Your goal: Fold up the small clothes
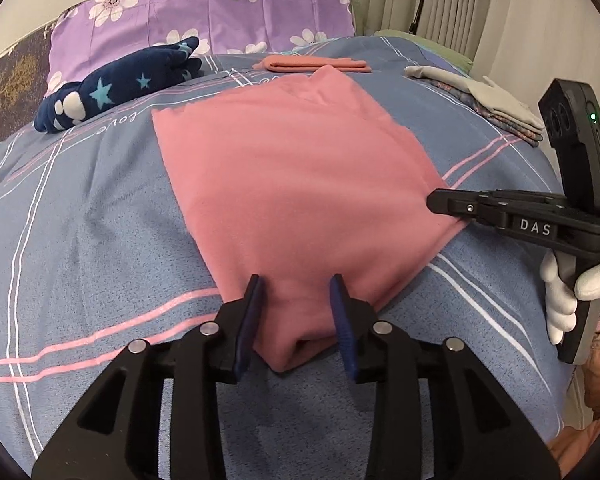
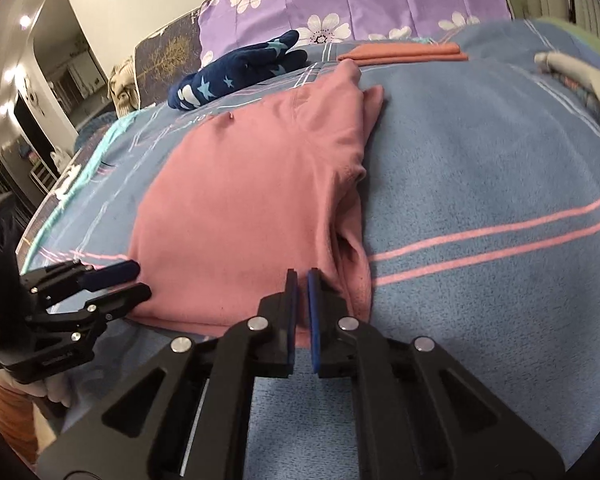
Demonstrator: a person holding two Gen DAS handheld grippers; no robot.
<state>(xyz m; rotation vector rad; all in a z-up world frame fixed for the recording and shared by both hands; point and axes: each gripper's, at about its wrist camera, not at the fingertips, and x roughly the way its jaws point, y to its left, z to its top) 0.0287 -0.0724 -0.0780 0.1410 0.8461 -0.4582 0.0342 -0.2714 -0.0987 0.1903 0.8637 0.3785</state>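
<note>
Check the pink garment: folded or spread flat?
Folded. The pink garment shows stacked layers along its right edge, forming a compact rectangle on the bed.

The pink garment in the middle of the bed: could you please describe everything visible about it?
The pink garment is soft, fleece-like fabric, folded into a long flat slab with doubled layers along one edge. It lies on the blue striped bedspread. The left gripper straddles its near corner, fingers open. The right gripper meets the near edge, almost closed; whether it pinches fabric is unclear.
</note>
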